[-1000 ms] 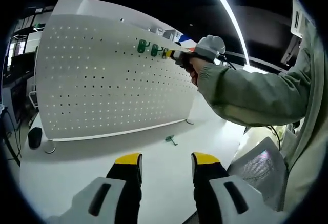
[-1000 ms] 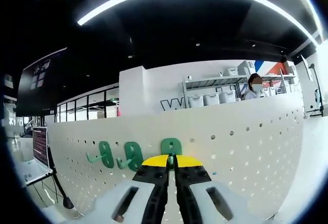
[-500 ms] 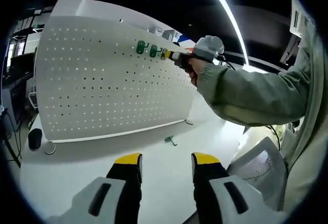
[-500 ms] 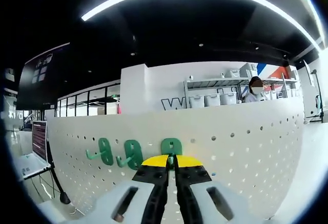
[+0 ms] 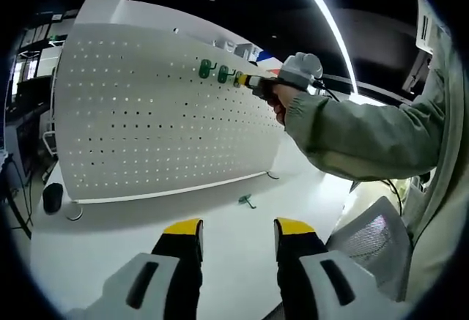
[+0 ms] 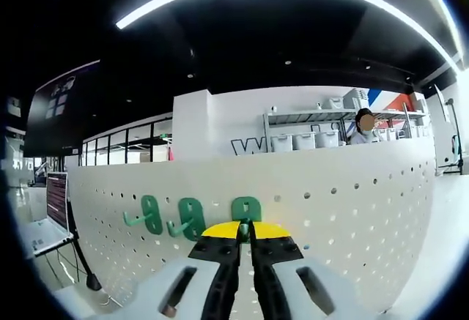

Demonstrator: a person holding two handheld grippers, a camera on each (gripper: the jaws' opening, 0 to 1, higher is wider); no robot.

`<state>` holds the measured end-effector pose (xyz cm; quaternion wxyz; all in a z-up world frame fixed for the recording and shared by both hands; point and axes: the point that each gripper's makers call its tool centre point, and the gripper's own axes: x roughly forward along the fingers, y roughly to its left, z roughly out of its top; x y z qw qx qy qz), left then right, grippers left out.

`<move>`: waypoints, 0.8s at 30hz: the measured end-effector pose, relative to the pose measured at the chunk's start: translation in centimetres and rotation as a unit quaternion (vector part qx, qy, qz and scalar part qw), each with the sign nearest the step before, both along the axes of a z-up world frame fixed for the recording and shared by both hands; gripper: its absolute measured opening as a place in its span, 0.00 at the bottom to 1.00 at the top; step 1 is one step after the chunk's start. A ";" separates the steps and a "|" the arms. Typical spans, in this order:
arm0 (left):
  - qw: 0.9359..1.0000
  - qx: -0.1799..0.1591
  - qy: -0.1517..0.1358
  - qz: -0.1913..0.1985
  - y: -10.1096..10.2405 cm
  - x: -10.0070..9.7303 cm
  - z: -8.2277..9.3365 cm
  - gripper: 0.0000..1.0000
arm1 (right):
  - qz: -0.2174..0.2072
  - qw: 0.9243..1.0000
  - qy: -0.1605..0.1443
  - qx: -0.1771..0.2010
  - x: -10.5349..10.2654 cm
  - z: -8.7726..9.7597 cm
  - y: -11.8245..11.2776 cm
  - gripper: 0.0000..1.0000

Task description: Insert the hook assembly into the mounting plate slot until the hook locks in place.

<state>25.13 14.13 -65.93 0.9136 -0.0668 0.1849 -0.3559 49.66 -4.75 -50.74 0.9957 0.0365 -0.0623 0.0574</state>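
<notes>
Pressure should run straight into the pegboard [image 6: 352, 195] as your right gripper [image 6: 245, 231], jaws clamped on the green hook [image 6: 246, 209] beside two hung hooks [image 6: 170, 217], seats it squarely, while your left gripper [image 5: 238, 231] waits open.

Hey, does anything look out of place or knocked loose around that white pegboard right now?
One thing: a green hook lies loose on the white table at the foot of the pegboard, while two others hang near its top. The right gripper presses a third hook against the board. Nothing looks damaged.
</notes>
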 end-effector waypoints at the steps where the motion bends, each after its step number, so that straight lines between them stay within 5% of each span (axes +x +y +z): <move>1: 1.000 0.000 0.000 0.001 0.0 0.0 0.0 0.40 | 0.000 1.000 0.001 0.000 0.0 0.0 0.0 0.02; 24: 1.000 -0.004 -0.001 0.011 0.4 -0.5 0.1 0.40 | -0.008 0.999 0.038 -0.011 -1.2 -2.3 -0.5 0.17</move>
